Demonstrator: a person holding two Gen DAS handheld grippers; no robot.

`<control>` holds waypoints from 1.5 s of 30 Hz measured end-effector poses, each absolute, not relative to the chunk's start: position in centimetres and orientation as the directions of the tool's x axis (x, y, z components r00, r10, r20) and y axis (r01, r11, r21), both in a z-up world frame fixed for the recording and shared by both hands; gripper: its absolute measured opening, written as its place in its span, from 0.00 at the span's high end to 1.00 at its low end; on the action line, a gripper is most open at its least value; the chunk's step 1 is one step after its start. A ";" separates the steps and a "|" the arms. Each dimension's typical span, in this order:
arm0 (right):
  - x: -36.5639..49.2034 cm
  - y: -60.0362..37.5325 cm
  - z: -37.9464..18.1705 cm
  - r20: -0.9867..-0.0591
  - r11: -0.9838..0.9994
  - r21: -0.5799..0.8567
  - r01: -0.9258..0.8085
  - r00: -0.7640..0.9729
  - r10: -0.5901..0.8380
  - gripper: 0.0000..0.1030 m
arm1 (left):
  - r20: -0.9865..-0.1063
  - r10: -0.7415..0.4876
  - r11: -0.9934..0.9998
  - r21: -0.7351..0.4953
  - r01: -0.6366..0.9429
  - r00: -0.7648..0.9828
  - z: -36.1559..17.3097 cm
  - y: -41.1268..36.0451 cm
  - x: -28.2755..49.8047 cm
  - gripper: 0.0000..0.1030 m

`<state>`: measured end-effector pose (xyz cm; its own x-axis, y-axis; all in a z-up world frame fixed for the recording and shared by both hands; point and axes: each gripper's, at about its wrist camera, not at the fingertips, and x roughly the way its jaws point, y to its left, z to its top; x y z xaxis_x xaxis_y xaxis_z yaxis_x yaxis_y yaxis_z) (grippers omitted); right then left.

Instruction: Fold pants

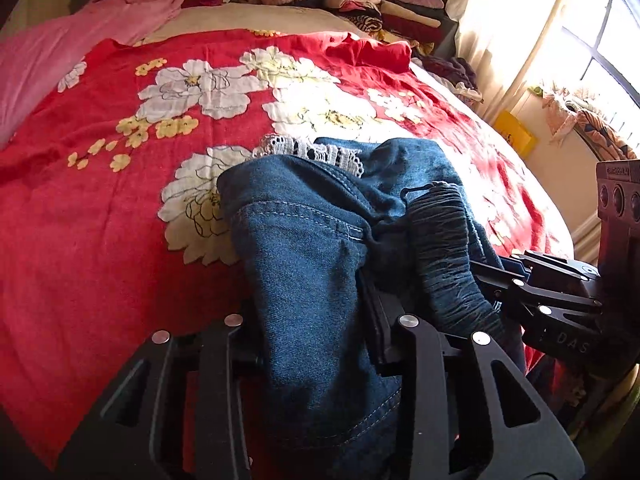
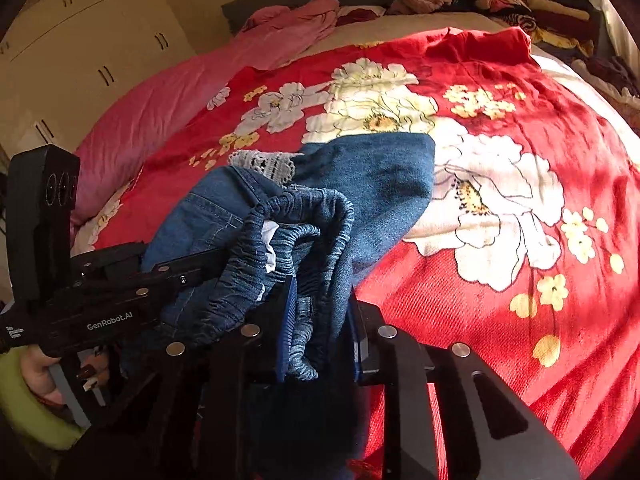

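One pair of denim pants (image 1: 304, 232) is lying lengthwise away from both grippers, lace hem (image 1: 308, 150) far; left gripper (image 1: 320, 344) and right gripper (image 2: 320, 340) are each clamping narrow on its waistband (image 2: 288, 232).

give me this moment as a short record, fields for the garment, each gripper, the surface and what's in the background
garment: blue denim pants with an elastic waistband and white lace trim, bunched up, not yet folded
left gripper: jaws shut on the denim near the waist
right gripper: jaws shut on the gathered waistband
surface: bed covered by a red floral blanket
background: pink cloth at the far left, stack of folded clothes at the far right, bright window
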<state>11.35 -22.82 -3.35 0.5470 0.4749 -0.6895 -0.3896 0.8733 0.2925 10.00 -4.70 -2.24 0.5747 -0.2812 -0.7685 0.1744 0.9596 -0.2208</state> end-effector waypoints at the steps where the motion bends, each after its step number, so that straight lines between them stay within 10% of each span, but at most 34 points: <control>1: 11.2 -22.6 -2.6 -0.679 0.872 0.275 -0.404 0.561 0.474 0.80 | -0.762 -0.283 0.959 -0.223 0.175 0.583 -1.7 -4.6 10.1 0.74; 26: 19.3 -18.1 0.3 -0.659 0.882 0.202 -0.426 0.607 0.445 0.81 | -0.711 -0.164 0.984 -0.168 0.062 0.684 1.2 -1.0 16.4 0.74; 30: 19.6 -18.1 -0.8 -0.696 0.917 0.127 -0.378 0.624 0.354 0.80 | -0.730 -0.146 0.987 -0.153 0.049 0.667 0.4 -1.0 16.8 0.62; 33: 19.9 -18.4 -1.9 -0.720 0.933 0.099 -0.345 0.623 0.307 0.54 | -0.744 -0.119 0.991 -0.127 0.036 0.658 -0.3 -1.0 16.9 0.52; 45: 19.2 -20.5 -2.1 -0.728 0.950 0.154 -0.270 0.619 0.294 0.24 | -0.748 -0.120 0.990 -0.139 0.023 0.653 -0.2 0.1 16.2 0.38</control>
